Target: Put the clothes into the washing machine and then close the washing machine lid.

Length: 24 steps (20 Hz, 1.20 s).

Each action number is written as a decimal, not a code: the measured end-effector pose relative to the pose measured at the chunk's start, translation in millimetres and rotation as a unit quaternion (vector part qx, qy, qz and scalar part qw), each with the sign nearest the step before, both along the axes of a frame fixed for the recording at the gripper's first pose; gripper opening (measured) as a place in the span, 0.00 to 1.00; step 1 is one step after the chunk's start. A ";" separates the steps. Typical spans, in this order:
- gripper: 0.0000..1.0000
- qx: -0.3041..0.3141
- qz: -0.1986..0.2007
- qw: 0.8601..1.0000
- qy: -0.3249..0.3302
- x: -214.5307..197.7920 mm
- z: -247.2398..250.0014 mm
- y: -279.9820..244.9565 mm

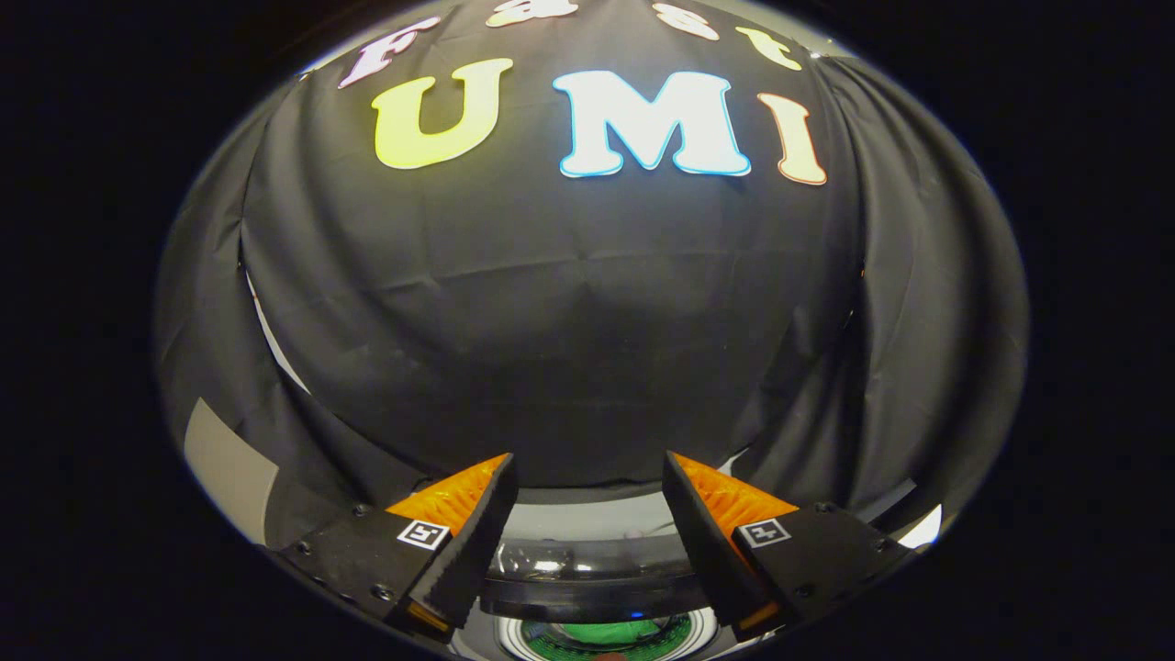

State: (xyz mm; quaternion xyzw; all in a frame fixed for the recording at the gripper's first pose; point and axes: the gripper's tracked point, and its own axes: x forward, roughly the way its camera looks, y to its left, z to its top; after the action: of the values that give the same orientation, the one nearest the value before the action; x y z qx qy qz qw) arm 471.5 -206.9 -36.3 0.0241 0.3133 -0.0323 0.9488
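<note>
Hovering fingers (586, 459) spread, gripping nothing; washing machine (587, 588) sits below, between them

Quick count: one washing machine (587, 523), one dark lid (587, 588) along its front edge, and one green piece of clothing (610, 632) down in the drum. One pair of tongs (587, 468), two fingers spread wide, nothing between them.

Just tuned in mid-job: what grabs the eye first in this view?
The black cloth wall looms beyond the fingers. The gripper is open, nothing between its fingers. Below them sits the washing machine with something green in its round opening.
</note>
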 end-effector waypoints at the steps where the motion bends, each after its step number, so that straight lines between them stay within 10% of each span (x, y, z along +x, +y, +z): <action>1: 0.98 0.000 0.005 1.000 -0.003 1.6 3.9 0.4; 24: 0.98 -0.002 0.012 1.000 0.009 -59.8 -1.5 6.9</action>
State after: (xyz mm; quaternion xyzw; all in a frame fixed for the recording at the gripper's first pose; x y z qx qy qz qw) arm 411.6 -200.0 -37.8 0.0183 0.3217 -0.0216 0.9464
